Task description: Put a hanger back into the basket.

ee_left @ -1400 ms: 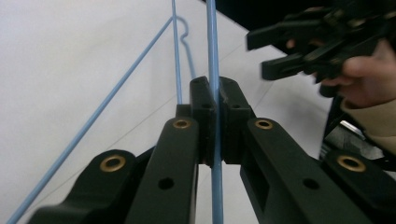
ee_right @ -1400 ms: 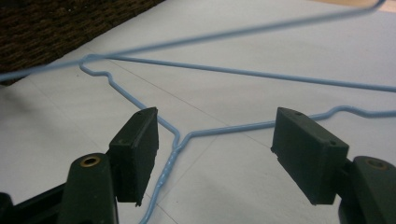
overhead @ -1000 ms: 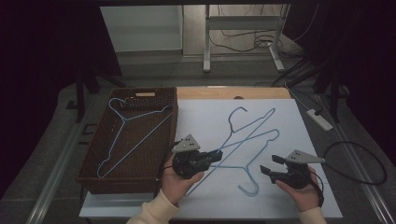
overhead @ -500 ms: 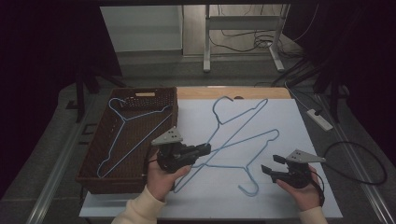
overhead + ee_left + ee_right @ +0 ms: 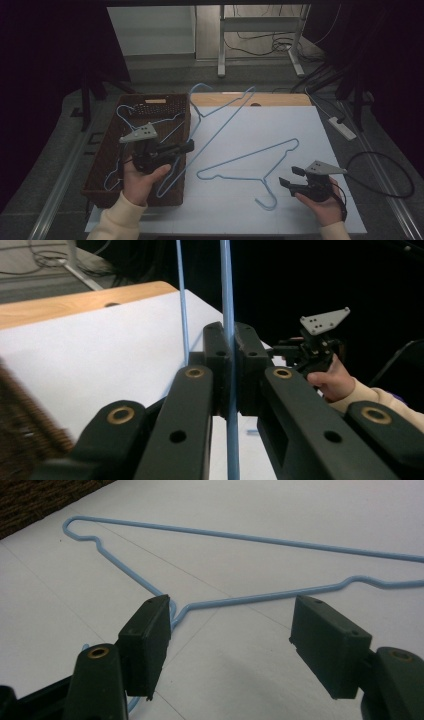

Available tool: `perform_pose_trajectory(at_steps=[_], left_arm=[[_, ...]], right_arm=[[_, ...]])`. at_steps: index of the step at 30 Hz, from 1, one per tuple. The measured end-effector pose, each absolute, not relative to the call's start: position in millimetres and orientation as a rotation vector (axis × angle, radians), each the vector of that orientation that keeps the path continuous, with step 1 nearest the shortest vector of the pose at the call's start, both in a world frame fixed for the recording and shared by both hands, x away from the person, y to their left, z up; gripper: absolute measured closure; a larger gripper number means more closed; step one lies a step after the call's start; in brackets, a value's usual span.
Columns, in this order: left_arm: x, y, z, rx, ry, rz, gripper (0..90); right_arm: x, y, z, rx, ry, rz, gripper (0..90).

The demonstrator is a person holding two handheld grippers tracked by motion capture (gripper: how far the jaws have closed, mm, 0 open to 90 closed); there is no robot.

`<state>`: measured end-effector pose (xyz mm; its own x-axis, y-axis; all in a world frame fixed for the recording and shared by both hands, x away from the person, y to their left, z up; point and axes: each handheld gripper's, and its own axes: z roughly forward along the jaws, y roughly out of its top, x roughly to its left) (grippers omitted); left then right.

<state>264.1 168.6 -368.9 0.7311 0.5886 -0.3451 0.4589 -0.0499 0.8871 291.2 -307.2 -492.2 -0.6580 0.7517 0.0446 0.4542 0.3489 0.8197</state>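
Observation:
A blue wire hanger (image 5: pixel 235 111) hangs tilted above the table's left side, its lower end over the wicker basket (image 5: pixel 102 160). My left gripper (image 5: pixel 189 146) is shut on that hanger's wire, which in the left gripper view runs straight up between the closed jaws (image 5: pixel 227 365). A second blue hanger (image 5: pixel 250 156) lies flat on the white table top (image 5: pixel 300 125). My right gripper (image 5: pixel 288 176) stands open just right of its hook. In the right gripper view this hanger (image 5: pixel 225 535) lies ahead of the open gripper (image 5: pixel 230 625), its neck by the left pad.
Another blue hanger (image 5: pixel 121 111) lies inside the basket. A white power strip (image 5: pixel 342 127) and a looped black cable (image 5: pixel 385 170) lie off the table's right edge. A wooden strip (image 5: pixel 280 99) borders the far edge. The other hand with its gripper (image 5: pixel 320 340) shows far off.
My left gripper has carried its hanger left and upward, from the table's middle to over the basket's right wall. The right gripper and the lying hanger have not moved.

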Motion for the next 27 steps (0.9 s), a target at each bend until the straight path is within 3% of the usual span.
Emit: perform_pose_trajectory(at_steps=[27], left_arm=[[273, 263, -371, 1.697, 1.019, 0.281, 86.1]], right_arm=[[292, -308, -494, 1.067, 2.285, 1.204, 33.0]])
